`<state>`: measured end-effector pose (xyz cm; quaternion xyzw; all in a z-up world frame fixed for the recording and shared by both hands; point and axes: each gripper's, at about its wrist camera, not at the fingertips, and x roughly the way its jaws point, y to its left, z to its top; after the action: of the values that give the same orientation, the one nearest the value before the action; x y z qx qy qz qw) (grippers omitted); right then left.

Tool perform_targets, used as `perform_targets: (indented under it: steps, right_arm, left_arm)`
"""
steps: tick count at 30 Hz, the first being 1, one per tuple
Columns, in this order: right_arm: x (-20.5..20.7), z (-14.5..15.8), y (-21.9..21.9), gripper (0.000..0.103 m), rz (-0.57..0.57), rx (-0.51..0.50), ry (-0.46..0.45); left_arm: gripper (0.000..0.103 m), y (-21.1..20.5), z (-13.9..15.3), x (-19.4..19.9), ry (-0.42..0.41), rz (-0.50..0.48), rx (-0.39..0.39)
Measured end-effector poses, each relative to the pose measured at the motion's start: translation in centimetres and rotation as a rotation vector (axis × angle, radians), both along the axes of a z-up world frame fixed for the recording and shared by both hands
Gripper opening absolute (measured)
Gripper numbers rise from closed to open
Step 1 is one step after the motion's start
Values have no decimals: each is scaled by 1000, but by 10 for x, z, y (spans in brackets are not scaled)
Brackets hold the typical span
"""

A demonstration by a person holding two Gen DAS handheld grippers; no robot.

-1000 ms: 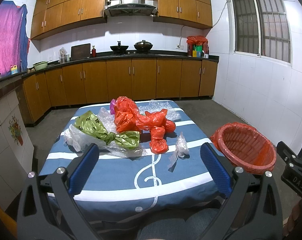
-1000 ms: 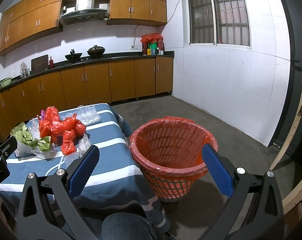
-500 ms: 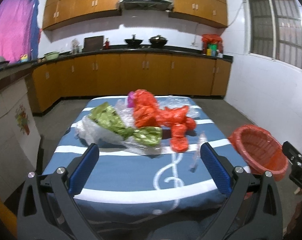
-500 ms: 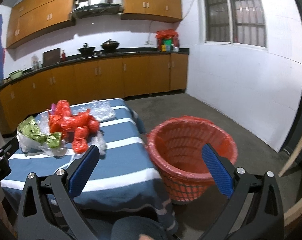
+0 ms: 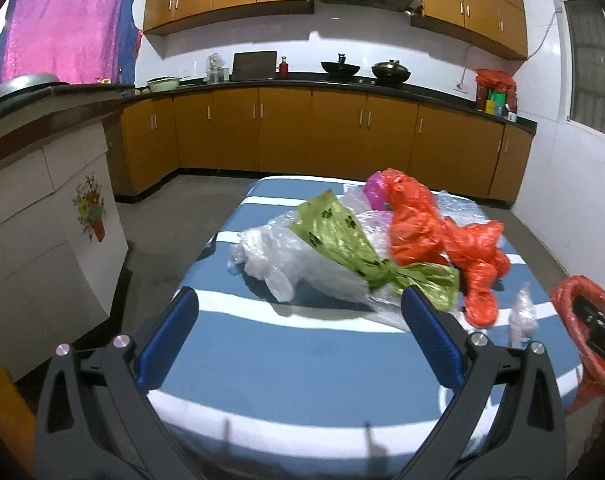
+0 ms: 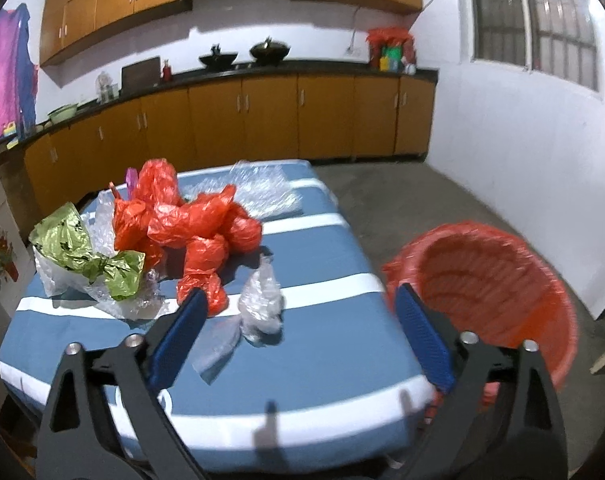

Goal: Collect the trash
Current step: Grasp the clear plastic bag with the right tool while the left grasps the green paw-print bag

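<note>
A pile of plastic trash lies on the blue striped table (image 5: 286,364): a green bag (image 5: 342,240), red bags (image 5: 430,228), clear wrap (image 5: 270,256) and a small clear crumpled piece (image 5: 520,316). In the right wrist view I see the green bag (image 6: 82,256), the red bags (image 6: 190,224), the small clear piece (image 6: 262,300) and bubble wrap (image 6: 262,192). A red lined basket (image 6: 490,280) stands on the floor right of the table. My left gripper (image 5: 298,320) is open and empty, short of the green bag. My right gripper (image 6: 298,320) is open and empty, just before the small clear piece.
Brown kitchen cabinets and a black counter (image 5: 342,88) run along the far wall. A tiled counter (image 5: 42,200) stands left of the table. Bare concrete floor (image 6: 402,192) lies beyond the table and basket. The basket's rim also shows in the left wrist view (image 5: 570,300).
Both grippers swung left and moved toward the table. The trash pile now looks closer and sits further right in the left view; the basket shifted right in the right view.
</note>
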<state>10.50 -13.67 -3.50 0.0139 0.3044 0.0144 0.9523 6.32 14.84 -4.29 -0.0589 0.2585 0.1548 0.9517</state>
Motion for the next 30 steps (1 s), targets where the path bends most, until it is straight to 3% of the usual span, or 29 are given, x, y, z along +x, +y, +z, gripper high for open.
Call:
perform_targets:
  steps: [5, 12, 18, 21, 30]
  right_arm:
    - [38, -27, 10, 77, 21, 40, 111]
    - [64, -55, 21, 69, 33, 11, 196]
    - [72, -69, 23, 52, 38, 2, 245]
    - [70, -68, 27, 37, 49, -21, 242]
    - [69, -66, 28, 34, 59, -23, 245]
  left_arm:
    - [98, 5, -7, 21, 8, -5, 6]
    - [87, 8, -16, 56, 38, -9, 2]
    - [84, 12, -23, 79, 61, -15, -34]
    - [82, 10, -29, 89, 84, -27, -46]
    - [61, 4, -43, 116, 140, -56, -104]
